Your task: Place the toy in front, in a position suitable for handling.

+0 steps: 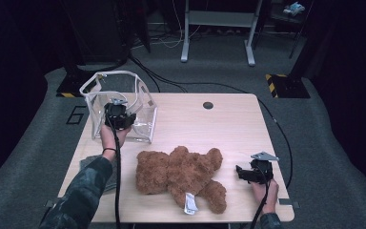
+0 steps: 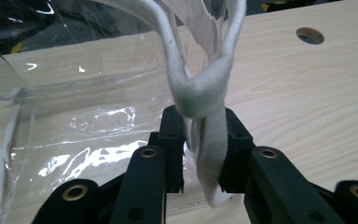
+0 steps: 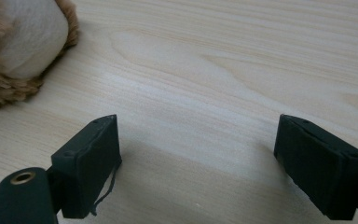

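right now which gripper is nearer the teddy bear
Right. The right gripper sits open on the table just beside the teddy bear; the left gripper is farther off, clamped on the clear bag's white strap.

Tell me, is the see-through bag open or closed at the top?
Open. The clear bag stands on the table with its top rim spread wide, and the left gripper pinches its white strap.

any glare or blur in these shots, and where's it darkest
High view: dim and soft, the room around the table near black. Left gripper view: white glare streaks on the clear bag; the strap between the left gripper jaws is slightly soft. Right gripper view: evenly lit, the open right gripper shadows the wood, the teddy blurred.
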`<state>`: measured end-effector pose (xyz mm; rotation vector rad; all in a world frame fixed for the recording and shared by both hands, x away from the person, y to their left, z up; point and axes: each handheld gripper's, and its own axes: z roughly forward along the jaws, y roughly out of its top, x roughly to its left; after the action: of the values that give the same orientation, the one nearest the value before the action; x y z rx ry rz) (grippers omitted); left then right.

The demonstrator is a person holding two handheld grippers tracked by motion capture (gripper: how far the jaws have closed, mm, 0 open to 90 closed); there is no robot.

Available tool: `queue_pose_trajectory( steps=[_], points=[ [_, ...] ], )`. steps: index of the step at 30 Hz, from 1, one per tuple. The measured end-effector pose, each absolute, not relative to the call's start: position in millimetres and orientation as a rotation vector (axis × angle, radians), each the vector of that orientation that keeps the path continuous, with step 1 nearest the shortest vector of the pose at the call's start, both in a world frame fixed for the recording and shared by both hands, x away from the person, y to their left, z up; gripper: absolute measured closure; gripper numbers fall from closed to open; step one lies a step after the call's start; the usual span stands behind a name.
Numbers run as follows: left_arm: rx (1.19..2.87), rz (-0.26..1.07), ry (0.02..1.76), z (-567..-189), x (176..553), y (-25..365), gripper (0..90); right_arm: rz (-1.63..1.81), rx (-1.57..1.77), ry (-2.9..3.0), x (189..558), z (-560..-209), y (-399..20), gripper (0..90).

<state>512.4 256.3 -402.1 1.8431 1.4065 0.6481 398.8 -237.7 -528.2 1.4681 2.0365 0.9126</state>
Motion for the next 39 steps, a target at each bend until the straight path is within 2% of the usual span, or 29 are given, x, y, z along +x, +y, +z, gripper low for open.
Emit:
queue_pose_trajectory(
  steps=[6,12,39],
  points=[
    [1.841,0.71,1.433,-402,525,258,74.5,0.912,1.468,2.036,399,-528,-238,13.7],
    [1.78,0.688,1.5,-402,536,265,74.2,0.912,1.465,2.037,399,-528,-238,13.7],
    [1.757,0.753,1.611,-406,563,278,71.5,0.915,1.463,2.039,399,-528,-238,13.6]
  ],
)
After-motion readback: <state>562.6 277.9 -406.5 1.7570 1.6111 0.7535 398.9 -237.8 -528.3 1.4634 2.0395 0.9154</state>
